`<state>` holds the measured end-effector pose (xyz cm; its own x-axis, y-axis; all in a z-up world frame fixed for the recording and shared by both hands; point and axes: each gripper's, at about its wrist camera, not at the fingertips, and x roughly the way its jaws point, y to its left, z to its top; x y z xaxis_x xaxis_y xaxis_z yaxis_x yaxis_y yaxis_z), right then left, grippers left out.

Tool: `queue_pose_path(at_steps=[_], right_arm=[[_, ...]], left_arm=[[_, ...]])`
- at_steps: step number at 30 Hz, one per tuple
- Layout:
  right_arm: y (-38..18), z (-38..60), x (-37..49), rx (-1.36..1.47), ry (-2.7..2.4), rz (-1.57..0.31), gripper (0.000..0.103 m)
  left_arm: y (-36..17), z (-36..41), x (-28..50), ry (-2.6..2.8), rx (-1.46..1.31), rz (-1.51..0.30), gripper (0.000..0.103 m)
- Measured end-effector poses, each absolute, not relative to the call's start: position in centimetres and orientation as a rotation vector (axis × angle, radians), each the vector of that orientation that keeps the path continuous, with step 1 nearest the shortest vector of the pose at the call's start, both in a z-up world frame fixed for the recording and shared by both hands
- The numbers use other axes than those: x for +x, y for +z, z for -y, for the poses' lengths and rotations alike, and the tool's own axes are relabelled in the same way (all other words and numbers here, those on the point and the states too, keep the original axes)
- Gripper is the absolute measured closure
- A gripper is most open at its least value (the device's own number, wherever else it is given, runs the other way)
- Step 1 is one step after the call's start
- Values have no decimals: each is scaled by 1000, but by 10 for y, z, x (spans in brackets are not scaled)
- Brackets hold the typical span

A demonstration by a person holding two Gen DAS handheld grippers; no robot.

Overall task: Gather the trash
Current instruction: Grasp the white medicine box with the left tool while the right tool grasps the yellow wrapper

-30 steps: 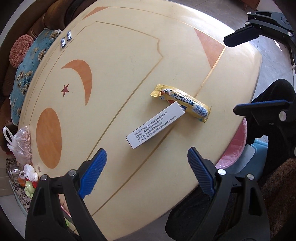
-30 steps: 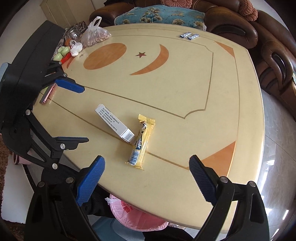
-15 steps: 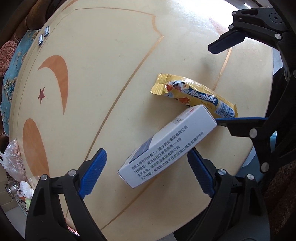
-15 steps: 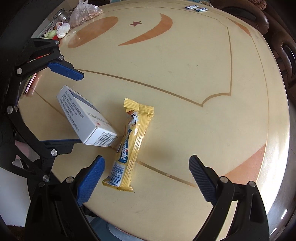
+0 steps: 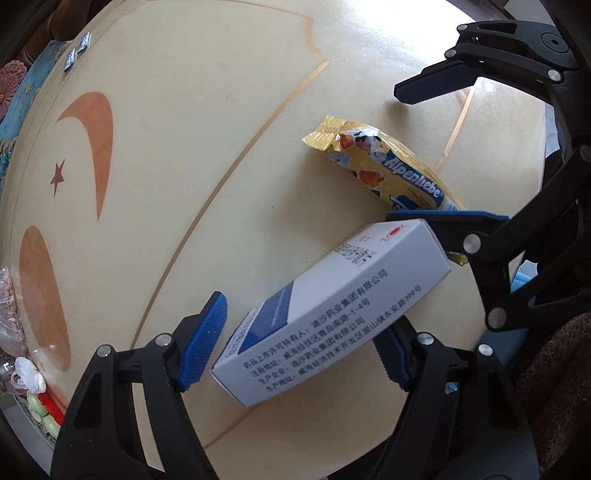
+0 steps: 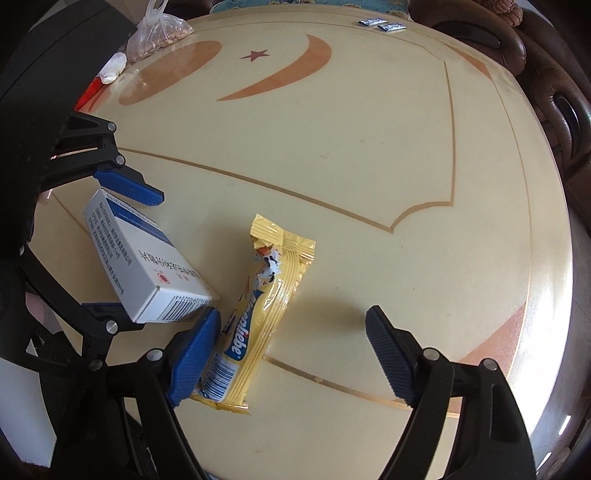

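Observation:
A white and blue medicine box (image 5: 332,314) lies on the cream table (image 5: 192,155); it also shows in the right wrist view (image 6: 144,258). My left gripper (image 5: 299,339) is open, its blue pads on either side of the box's near end. A torn yellow Alpenliebe wrapper (image 6: 258,310) lies beside the box, also in the left wrist view (image 5: 384,166). My right gripper (image 6: 291,354) is open around the wrapper's lower end, its left pad close against the wrapper.
Two small dark sachets (image 6: 380,24) lie at the table's far edge. A plastic bag of nuts (image 6: 159,33) and small items sit at the far left. A brown sofa (image 6: 554,96) stands beyond the table. The table's near edge runs just under both grippers.
Both grippers have moved down and forward. The left one now brackets the box. The right one now brackets the wrapper. Neither has closed.

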<state>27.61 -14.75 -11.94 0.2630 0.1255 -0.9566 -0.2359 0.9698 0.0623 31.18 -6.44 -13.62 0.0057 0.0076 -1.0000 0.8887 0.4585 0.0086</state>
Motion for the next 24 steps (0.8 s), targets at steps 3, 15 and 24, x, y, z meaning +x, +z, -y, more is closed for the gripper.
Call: queue_pose_path(at_steps=[3, 15, 24], right_arm=[[-117, 144, 273, -130, 212, -1268, 40], [-119, 155, 275, -114, 170, -1262, 73], [-112, 161, 273, -51, 223, -1271, 80]], left_arm=[[-133, 60, 305, -847, 820, -1391, 42], [-127, 47, 289, -710, 665, -1448, 65], [-129, 42, 297, -645, 555, -1494, 76]])
